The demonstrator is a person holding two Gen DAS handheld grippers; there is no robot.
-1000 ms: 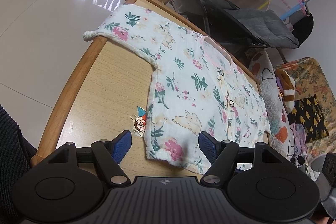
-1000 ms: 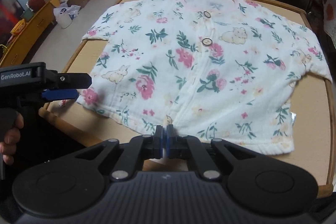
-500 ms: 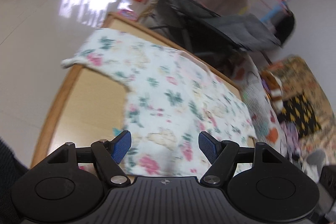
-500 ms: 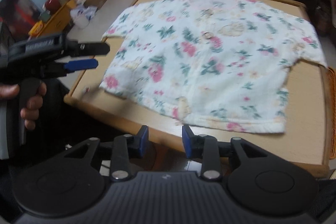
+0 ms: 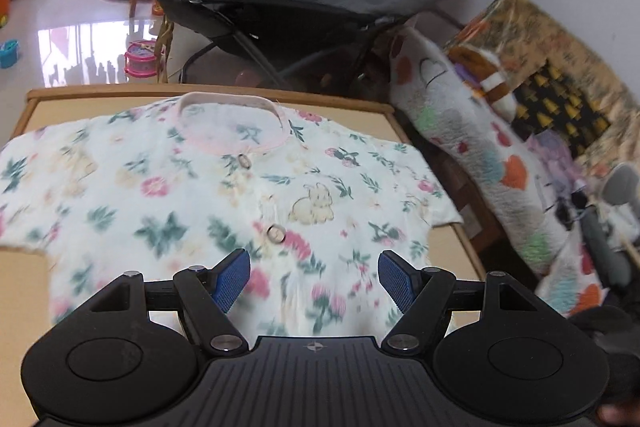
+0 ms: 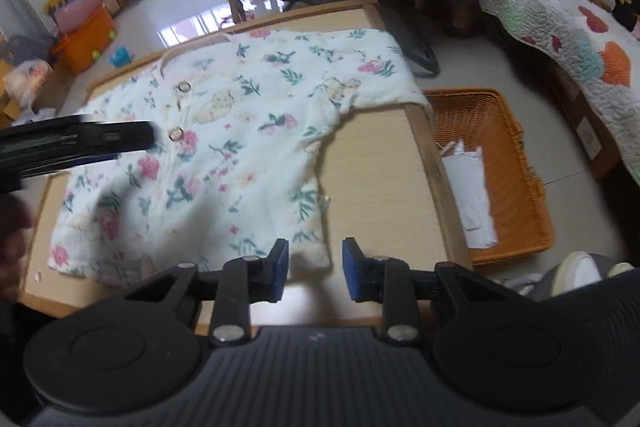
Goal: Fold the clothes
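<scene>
A white baby shirt [image 5: 168, 195] with a flower and rabbit print lies flat, buttoned, on the wooden table [image 5: 208, 91], its pink collar at the far side. My left gripper [image 5: 314, 279] hovers open over the shirt's lower middle, with nothing between its blue pads. In the right wrist view the shirt [image 6: 240, 131] stretches to the left, and my right gripper [image 6: 314, 269] sits at the near table edge by the hem's right corner. Its jaws stand a little apart and are closing, with no cloth pressed between them. The left gripper [image 6: 136, 145] shows blurred at the left.
On the floor right of the table [image 6: 380, 167] stands an orange basket [image 6: 516, 155] holding folded white cloth. A dark stroller [image 5: 304, 7] is behind the table, a quilted heart blanket [image 5: 472, 147] to the right. Toys lie on the tiled floor.
My right gripper went from shut at the hem's middle to parted and moved right toward the hem corner. My left gripper swung from the left hem corner to over the shirt's middle.
</scene>
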